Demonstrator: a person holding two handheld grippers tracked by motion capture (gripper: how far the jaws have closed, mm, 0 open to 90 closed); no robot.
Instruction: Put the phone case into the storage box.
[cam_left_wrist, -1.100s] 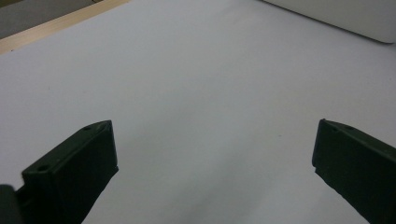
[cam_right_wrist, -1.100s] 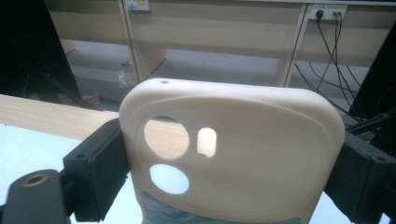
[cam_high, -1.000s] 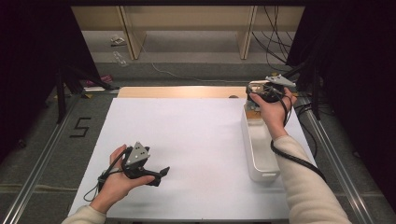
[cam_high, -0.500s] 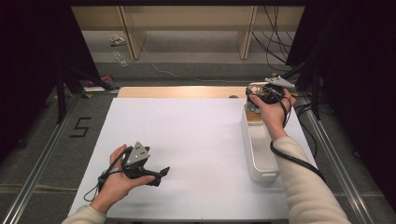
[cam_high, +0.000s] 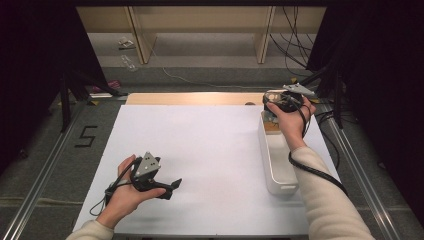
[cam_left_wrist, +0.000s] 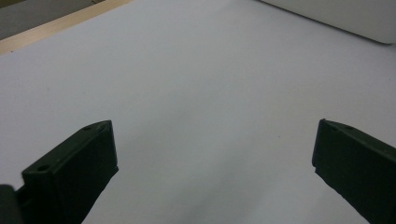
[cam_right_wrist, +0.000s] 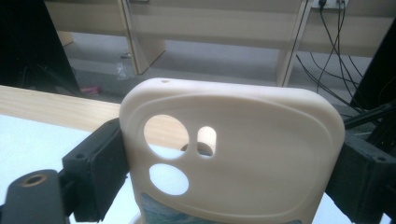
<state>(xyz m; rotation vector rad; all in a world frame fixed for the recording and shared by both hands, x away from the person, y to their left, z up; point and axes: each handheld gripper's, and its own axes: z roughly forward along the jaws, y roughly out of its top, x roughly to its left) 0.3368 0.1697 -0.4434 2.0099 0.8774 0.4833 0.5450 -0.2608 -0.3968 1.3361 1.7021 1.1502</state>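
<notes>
A cream phone case (cam_right_wrist: 252, 154) with round camera cut-outs stands upright between the jaws of my right gripper (cam_right_wrist: 231, 172), whose black pads press on its two side edges. In the high view this right gripper (cam_high: 281, 103) is held over the far end of a long white bin (cam_high: 278, 172) at the table's right side, and the case (cam_high: 272, 94) shows as a pale rim by the hand. My left gripper (cam_high: 171, 185) rests low over the white table sheet (cam_high: 200, 140) near the front left. Its jaws stand wide apart (cam_left_wrist: 215, 163) with nothing between them.
Some small brownish items (cam_high: 272, 125) lie in the bin's far end. A wooden strip (cam_high: 190, 98) borders the sheet at the back. Beyond it are pale shelf uprights (cam_high: 142, 35) and hanging cables (cam_high: 295, 45). Metal rails (cam_high: 45, 165) run along both table sides.
</notes>
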